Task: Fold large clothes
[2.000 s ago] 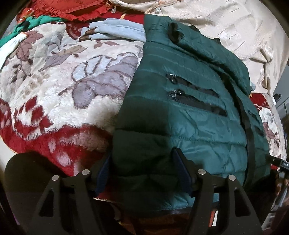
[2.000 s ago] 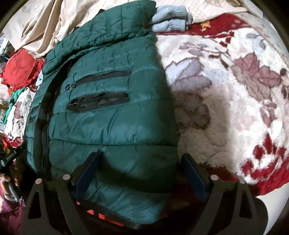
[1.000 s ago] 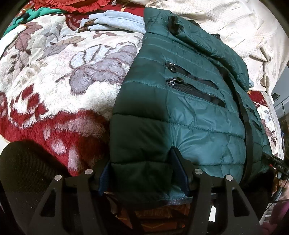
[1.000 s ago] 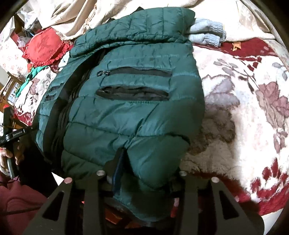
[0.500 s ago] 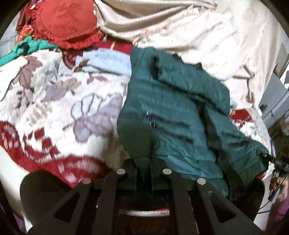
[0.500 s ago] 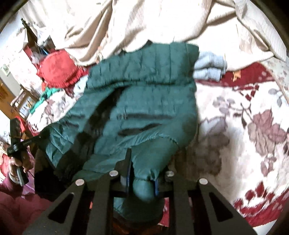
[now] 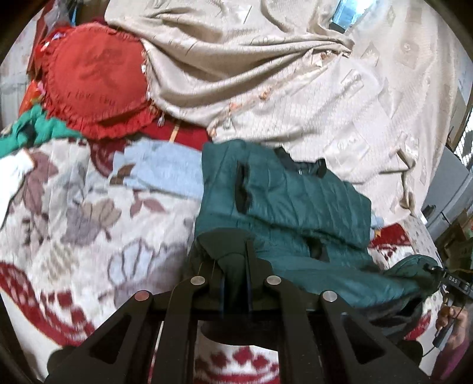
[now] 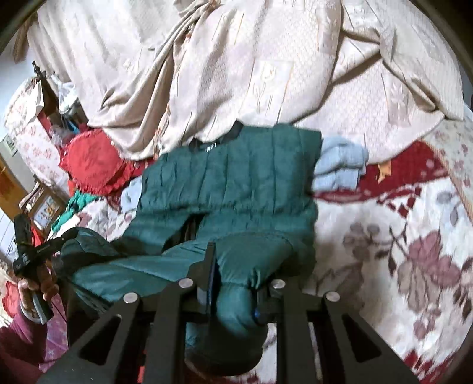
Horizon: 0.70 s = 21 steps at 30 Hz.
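Showing window (image 7: pixel 348 13), left wrist view only

Both grippers angled downward, left gripper (image 7: pixel 235 265) jaws clamped tight on a pinch of the green jacket (image 7: pixel 295 201), right gripper (image 8: pixel 233 274) likewise closed on a bunched fold of it, left hand (image 8: pixel 35 288) wrapped around its handle at frame edge.
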{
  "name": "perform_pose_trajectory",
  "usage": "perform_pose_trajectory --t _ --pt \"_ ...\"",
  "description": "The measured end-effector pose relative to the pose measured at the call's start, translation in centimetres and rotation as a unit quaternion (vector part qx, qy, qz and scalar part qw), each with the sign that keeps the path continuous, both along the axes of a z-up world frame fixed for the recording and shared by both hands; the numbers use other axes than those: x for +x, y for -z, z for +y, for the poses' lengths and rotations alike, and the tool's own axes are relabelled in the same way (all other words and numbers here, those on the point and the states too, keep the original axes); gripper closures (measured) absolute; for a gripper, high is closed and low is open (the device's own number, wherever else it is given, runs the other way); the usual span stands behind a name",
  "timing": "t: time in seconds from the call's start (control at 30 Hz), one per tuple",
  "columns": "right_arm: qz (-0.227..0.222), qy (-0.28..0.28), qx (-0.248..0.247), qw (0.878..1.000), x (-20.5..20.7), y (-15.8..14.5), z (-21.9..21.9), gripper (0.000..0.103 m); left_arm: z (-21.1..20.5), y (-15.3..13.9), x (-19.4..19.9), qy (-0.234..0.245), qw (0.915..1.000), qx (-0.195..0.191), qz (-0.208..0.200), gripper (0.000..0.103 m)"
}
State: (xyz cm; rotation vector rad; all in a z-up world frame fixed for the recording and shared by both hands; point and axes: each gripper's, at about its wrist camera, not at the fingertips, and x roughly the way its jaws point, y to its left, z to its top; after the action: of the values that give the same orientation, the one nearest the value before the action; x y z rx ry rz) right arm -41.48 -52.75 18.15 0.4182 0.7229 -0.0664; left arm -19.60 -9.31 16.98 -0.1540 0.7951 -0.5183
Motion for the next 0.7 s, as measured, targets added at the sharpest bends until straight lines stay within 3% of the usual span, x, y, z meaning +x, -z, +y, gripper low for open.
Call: perform_pose_trajectory --t 0.3,0.7 --pt "0.010 0.029 -0.026 0.999 5.6 -0.8 -2.3 0.085 -4.0 -1.6 4.3 -0.018 0.9981 0.035 -0.047 0.103" --pt "0.027 0.058 -0.034 0.997 11.1 -0.7 -5.2 0.085 -6.5 -1.4 9.4 -0.041 0.9965 0.049 -0.054 0.103"
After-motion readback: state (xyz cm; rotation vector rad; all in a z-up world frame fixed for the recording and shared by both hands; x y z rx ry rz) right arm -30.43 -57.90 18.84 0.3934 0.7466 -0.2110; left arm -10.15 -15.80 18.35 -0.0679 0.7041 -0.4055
